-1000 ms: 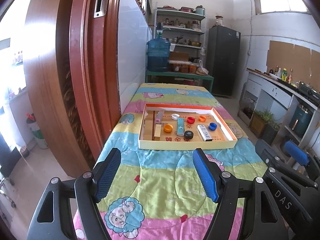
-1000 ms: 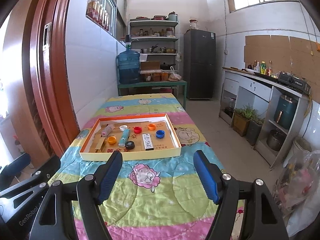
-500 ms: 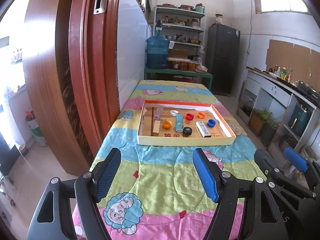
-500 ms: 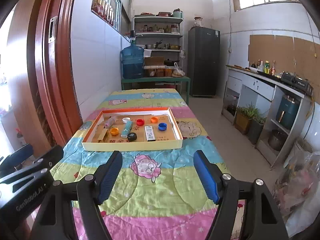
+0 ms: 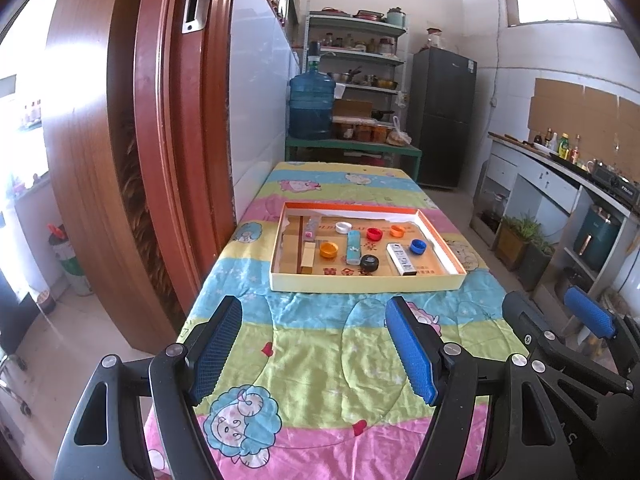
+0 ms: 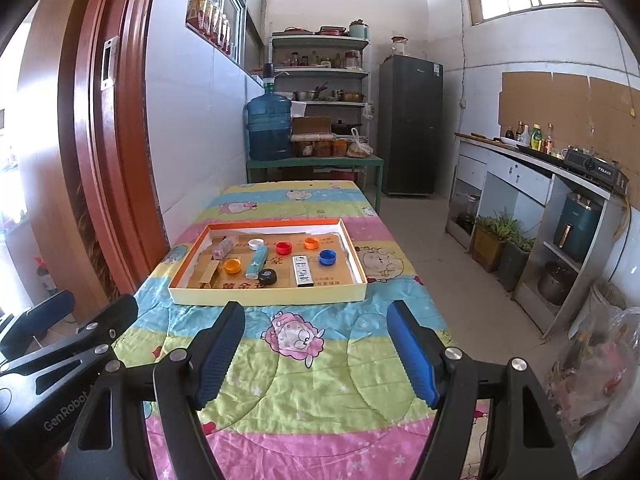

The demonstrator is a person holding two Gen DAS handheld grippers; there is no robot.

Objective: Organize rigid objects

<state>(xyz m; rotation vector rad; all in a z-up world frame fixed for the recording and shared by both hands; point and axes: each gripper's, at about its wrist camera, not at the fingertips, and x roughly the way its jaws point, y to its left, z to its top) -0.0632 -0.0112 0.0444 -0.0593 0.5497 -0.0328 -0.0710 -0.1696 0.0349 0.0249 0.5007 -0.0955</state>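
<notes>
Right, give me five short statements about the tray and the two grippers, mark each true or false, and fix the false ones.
1. The black cap lies inside the shallow tray. True.
2. The left gripper is shut on the blue cap. False: its jaws stand open and empty, short of the tray.
3. The red cap lies between the white cap and an orange cap. True.
4. The tray sits on bare wood. False: it sits on a colourful cartoon blanket.
5. The right gripper is open. True.
</notes>
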